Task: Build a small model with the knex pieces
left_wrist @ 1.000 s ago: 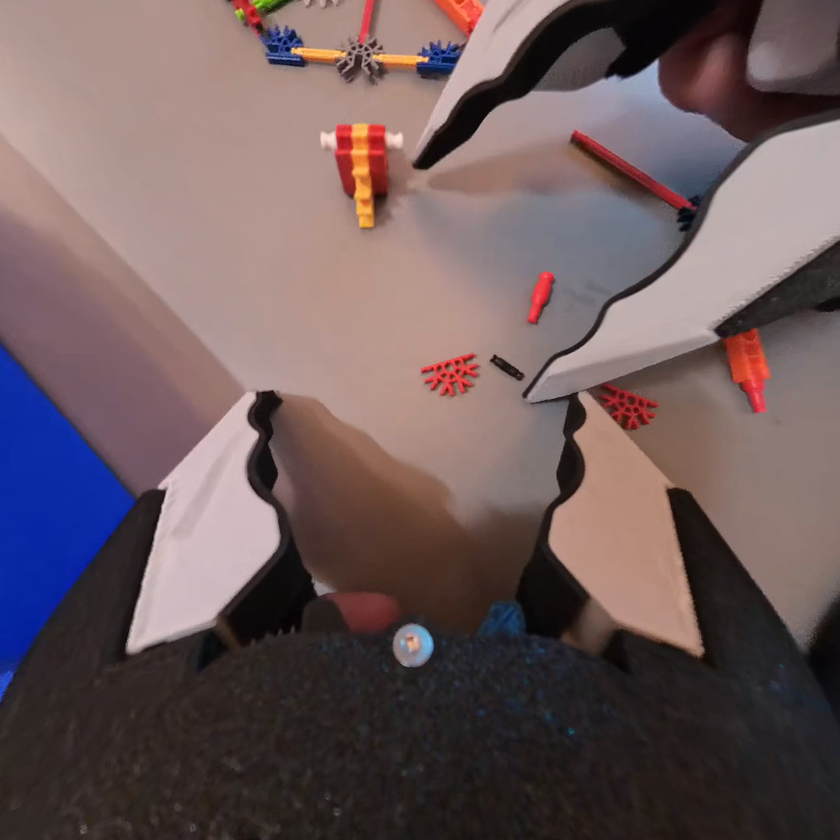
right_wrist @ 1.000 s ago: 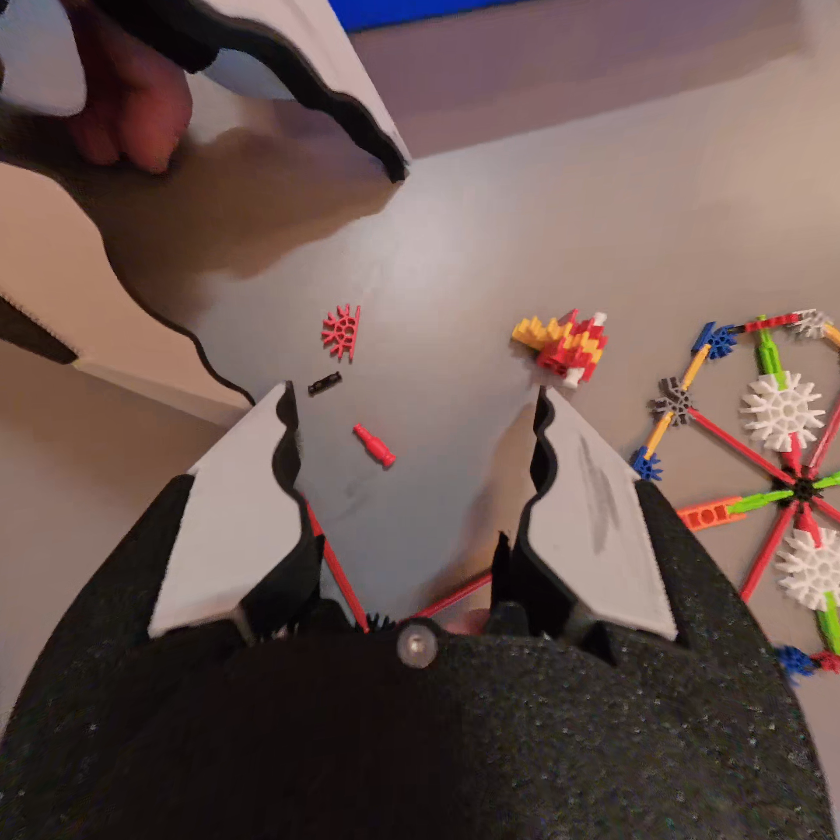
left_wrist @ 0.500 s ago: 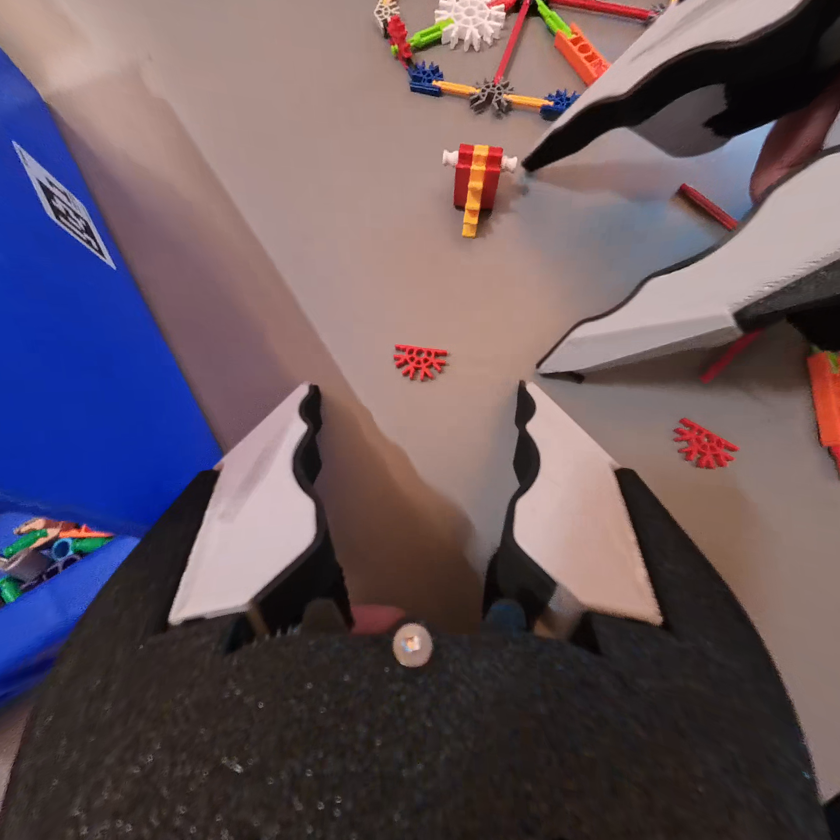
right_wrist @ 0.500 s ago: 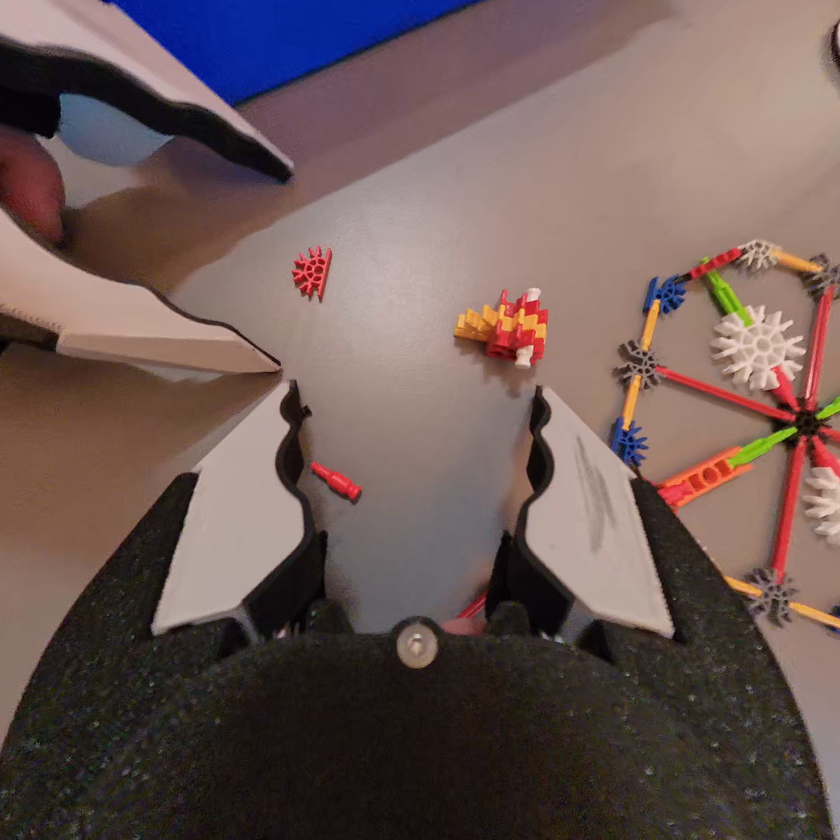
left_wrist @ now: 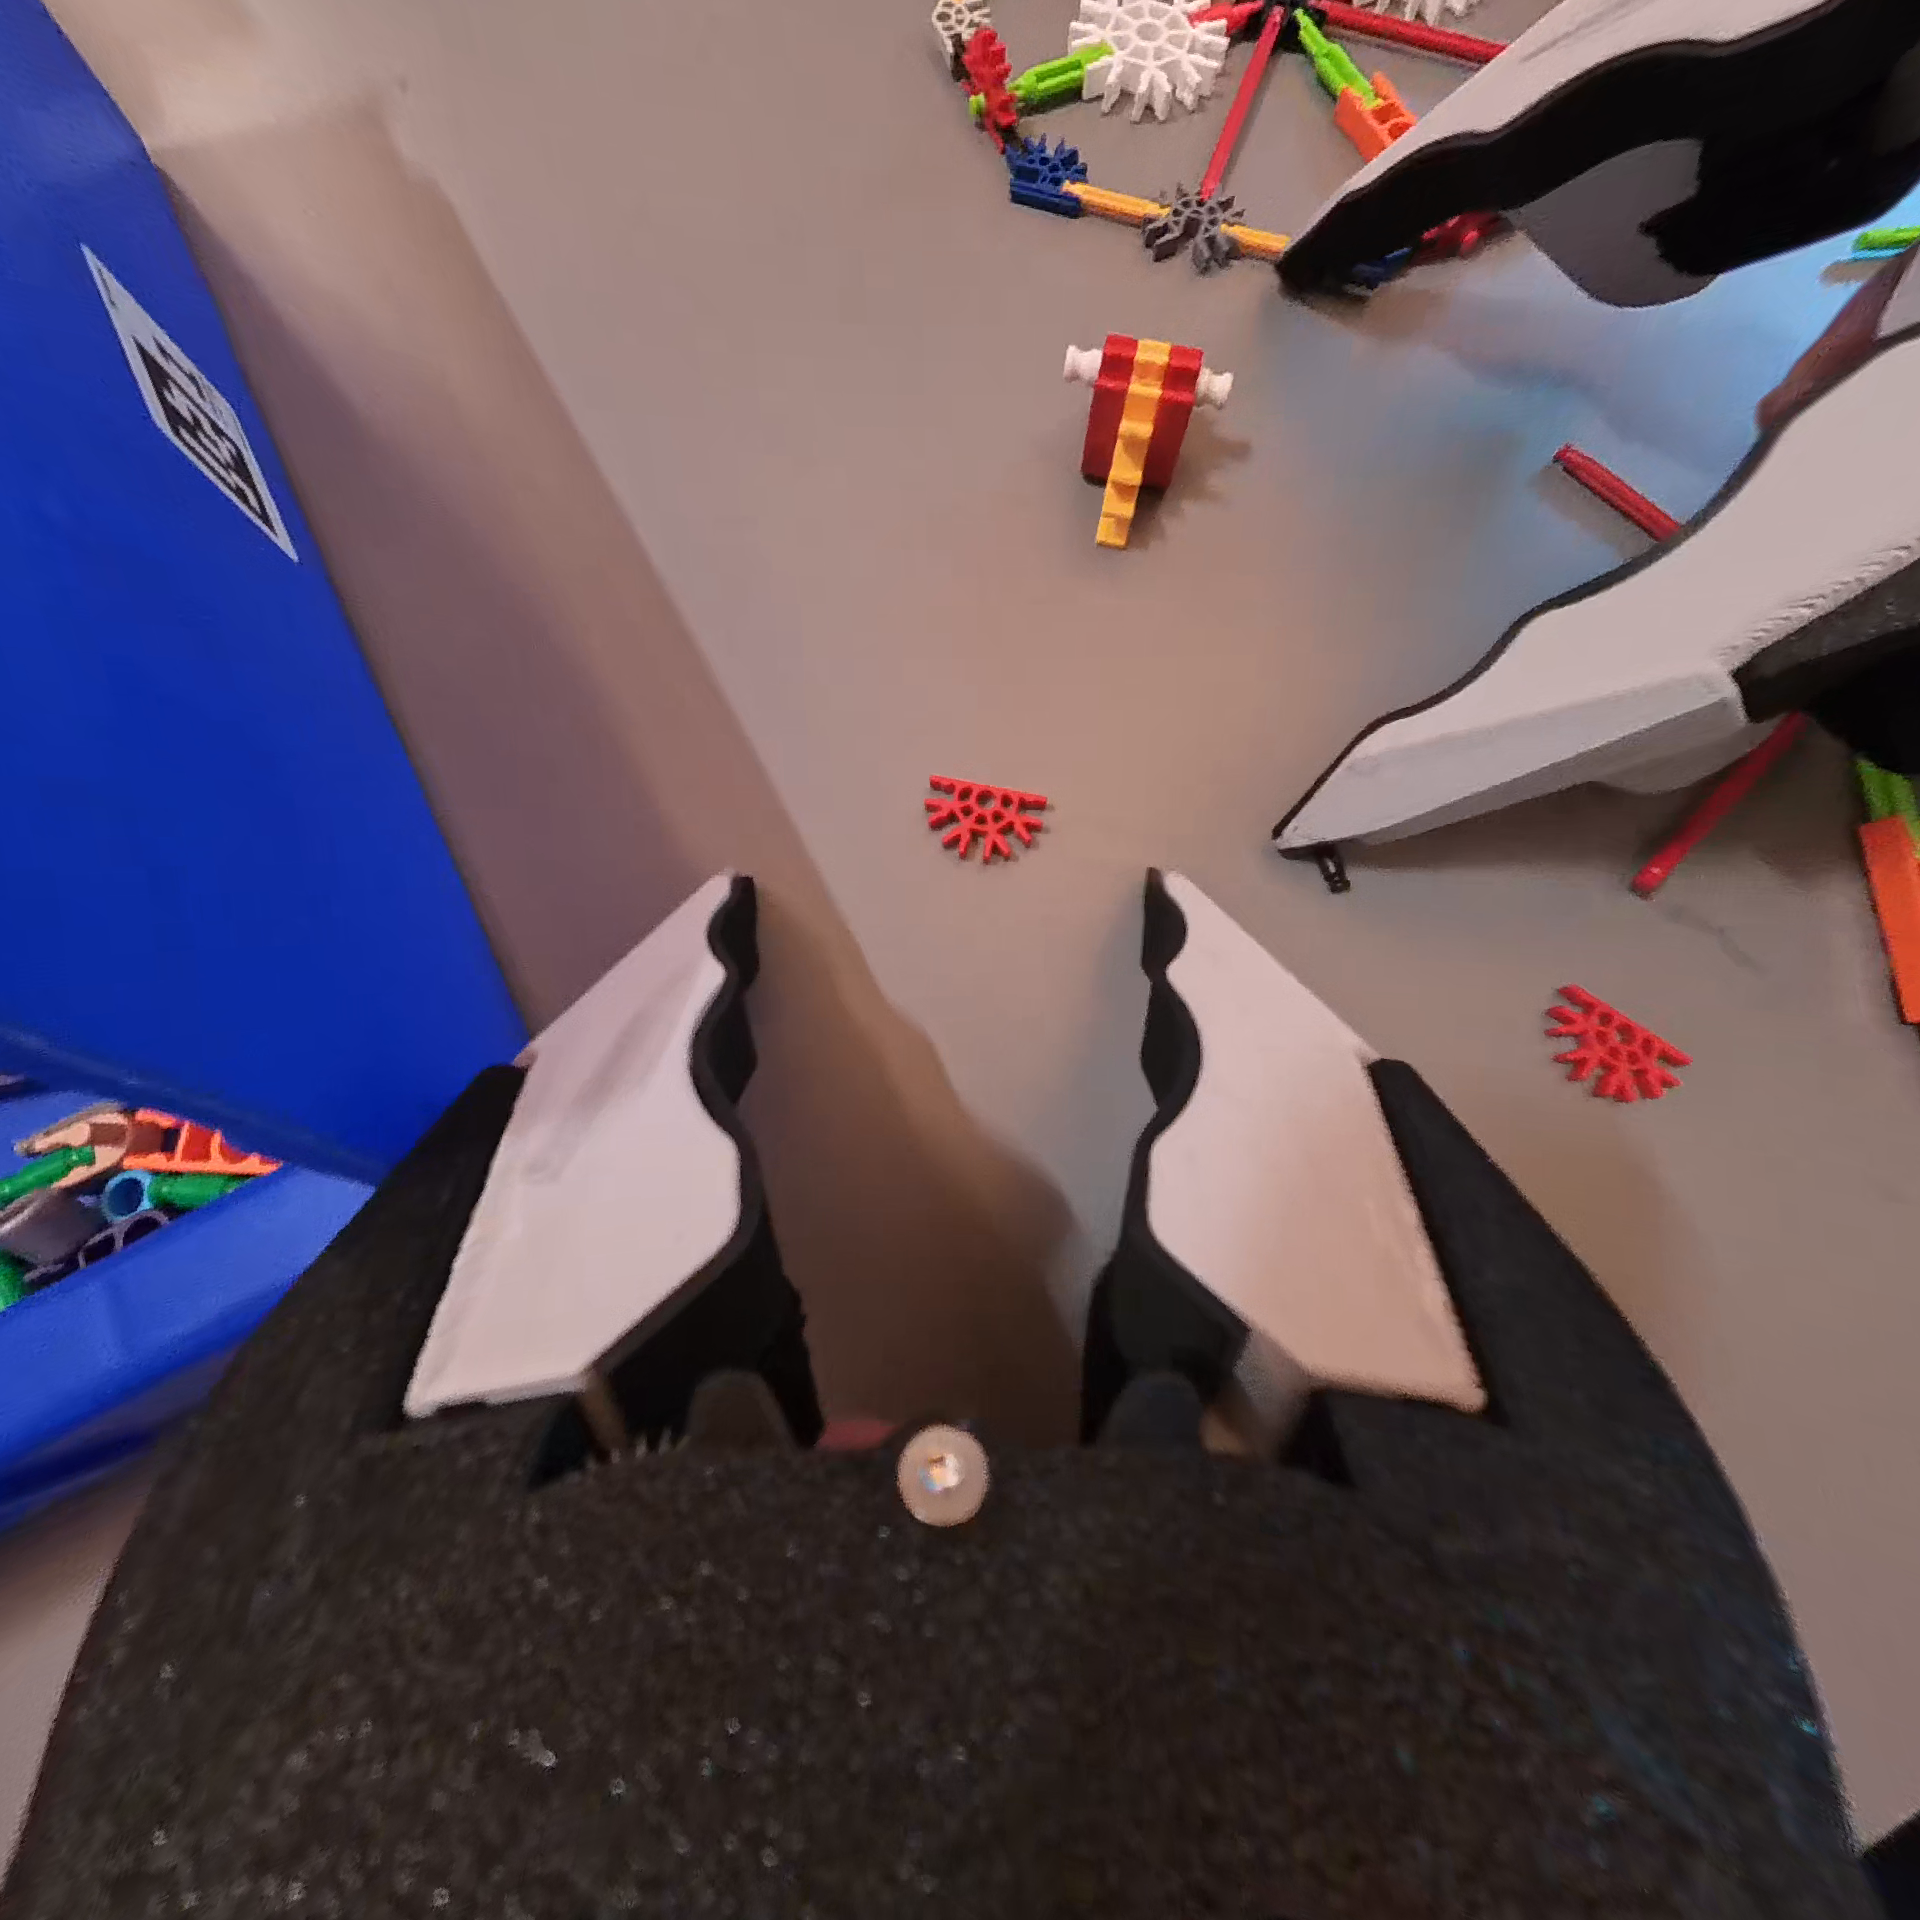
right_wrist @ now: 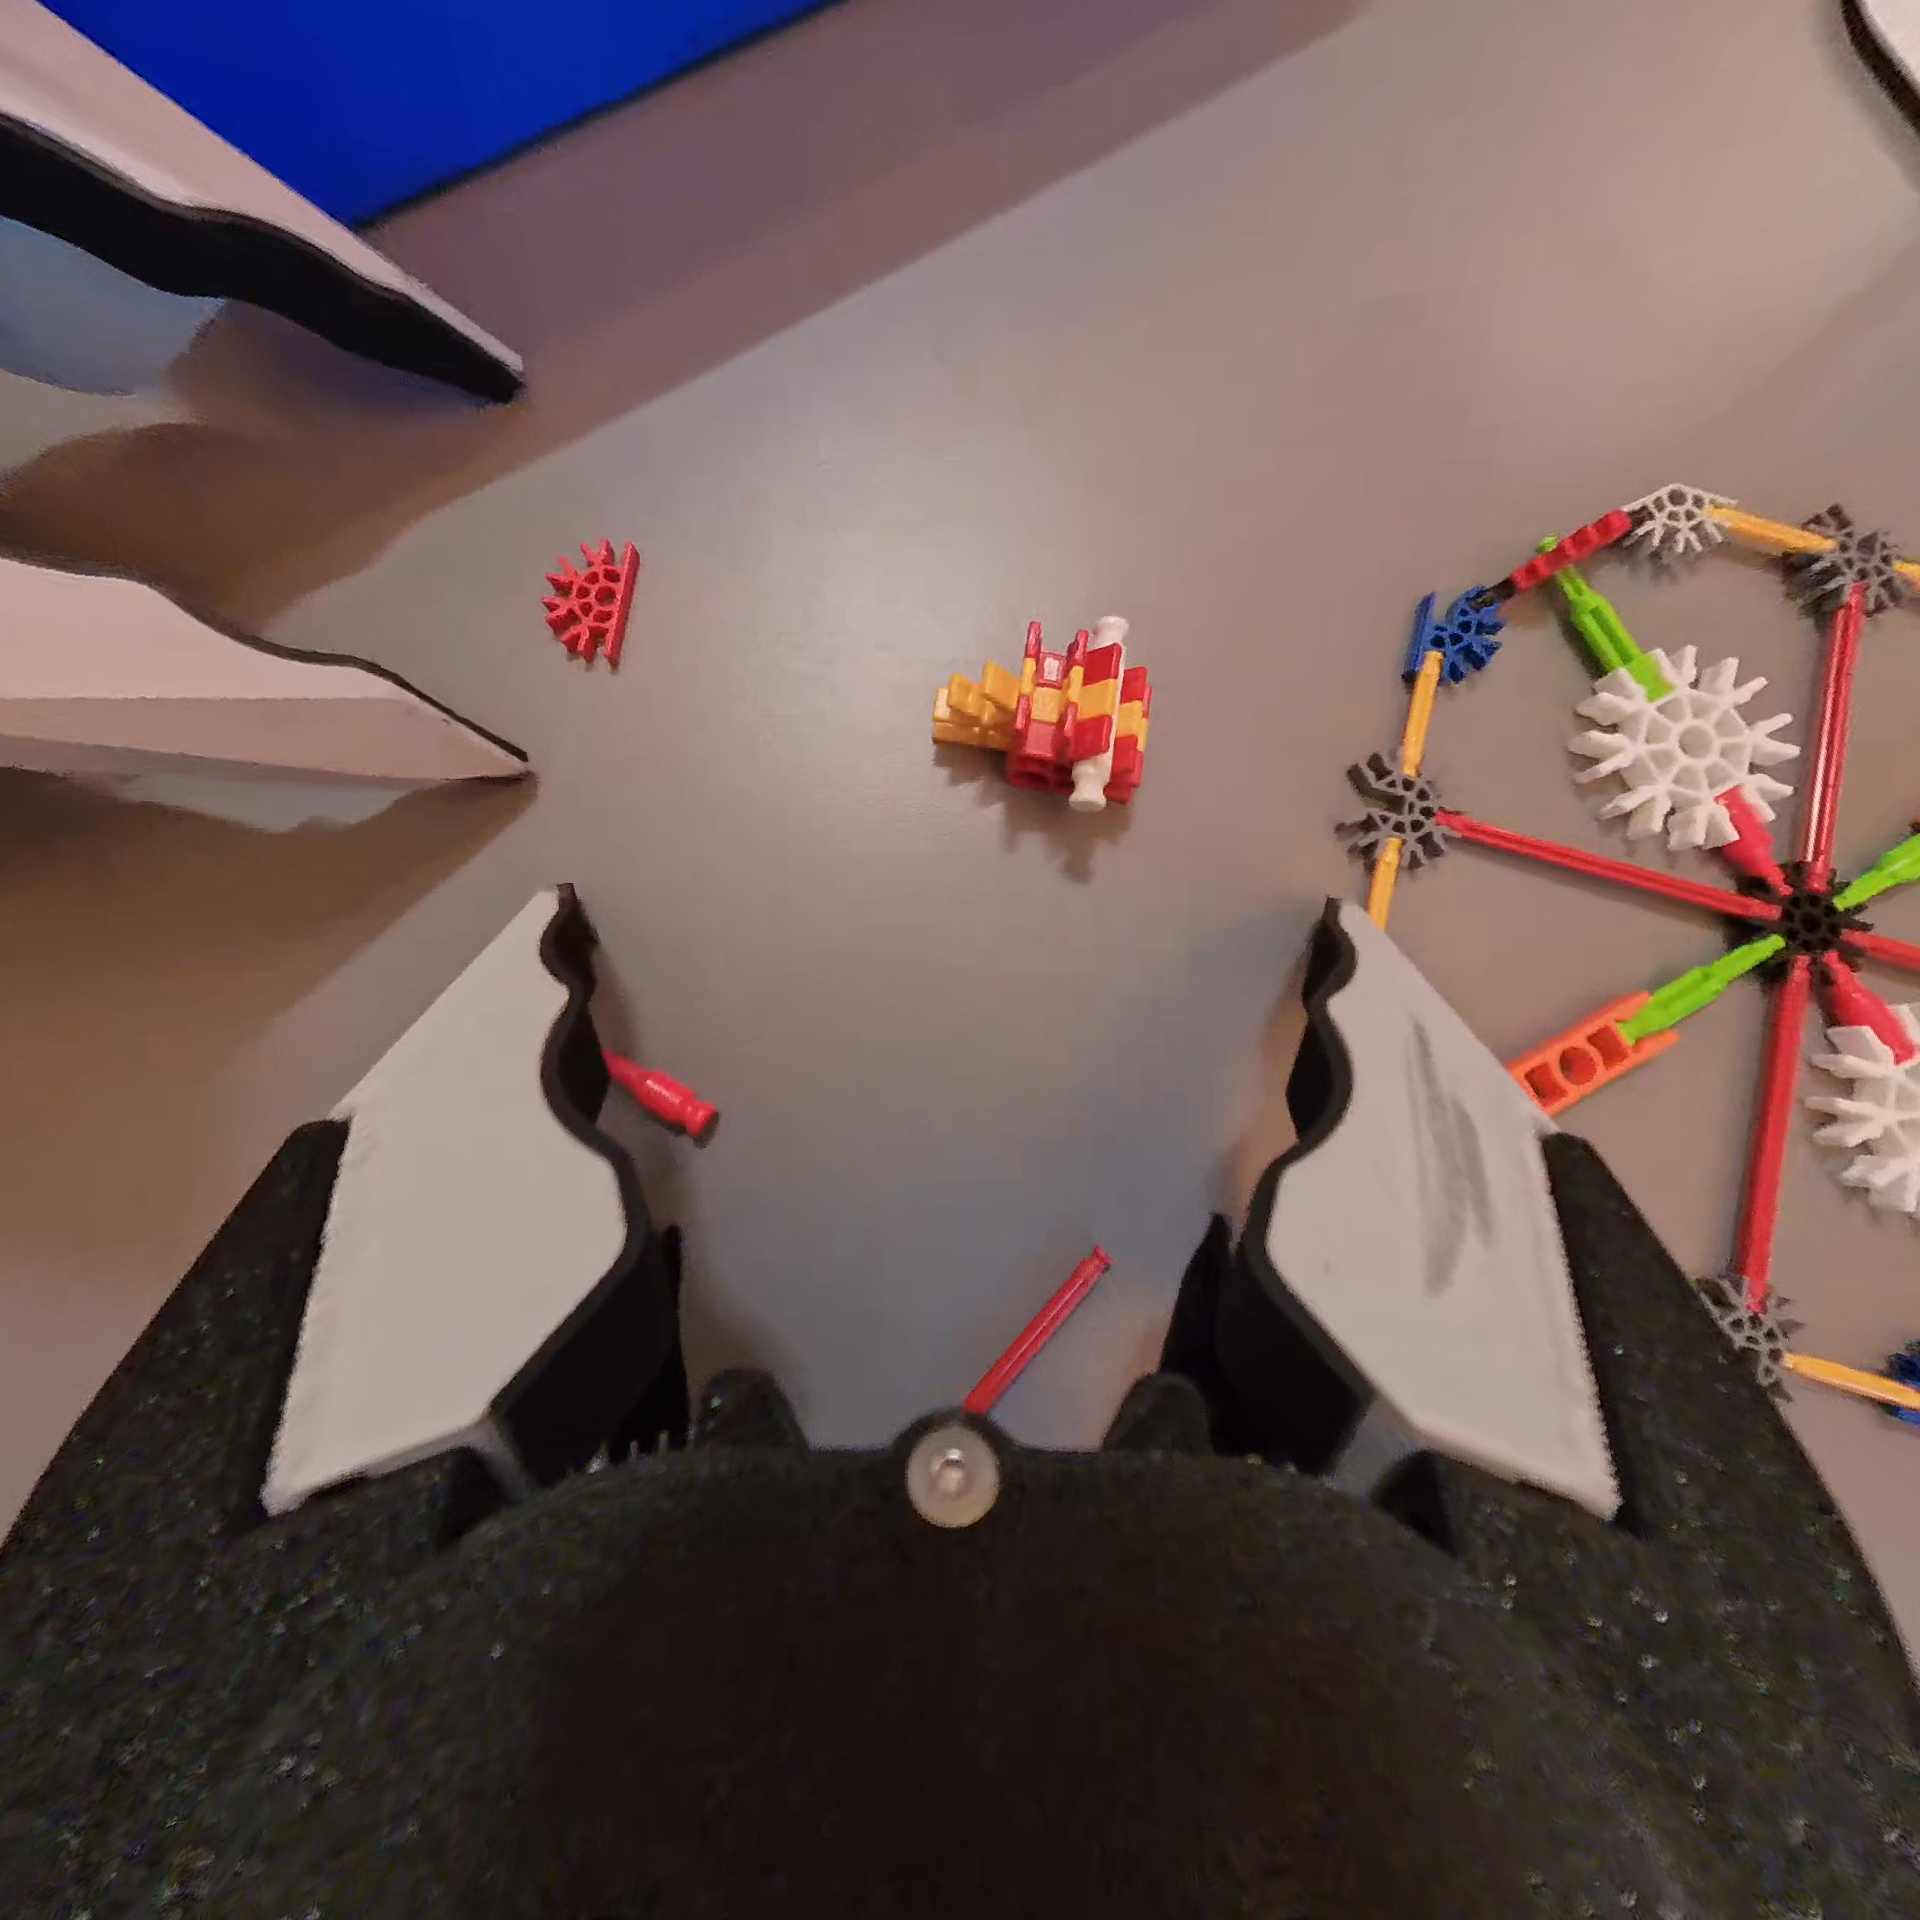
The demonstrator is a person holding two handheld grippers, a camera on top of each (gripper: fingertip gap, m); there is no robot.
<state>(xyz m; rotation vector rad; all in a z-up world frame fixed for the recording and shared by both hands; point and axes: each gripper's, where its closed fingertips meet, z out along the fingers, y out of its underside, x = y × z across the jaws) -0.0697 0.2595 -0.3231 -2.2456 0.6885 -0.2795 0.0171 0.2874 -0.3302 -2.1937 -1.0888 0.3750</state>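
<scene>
Both grippers withdrew from flat red connector (left_wrist: pixel 985 816).

Before you, grey tabletop (left_wrist: pixel 790 436), blue bin (left_wrist: pixel 156 727) of loose pieces far left, rod-and-connector wheel (right_wrist: pixel 1704 831) right, red-and-yellow block cluster (right_wrist: pixel 1049 717) between, red half-connector (right_wrist: pixel 592 601) nearer the bin.

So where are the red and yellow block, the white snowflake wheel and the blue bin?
red and yellow block (right_wrist: pixel 1049 717), right wrist view, its middle
white snowflake wheel (right_wrist: pixel 1683 743), right wrist view, its hub
blue bin (left_wrist: pixel 208 727), left wrist view, its wall
</scene>
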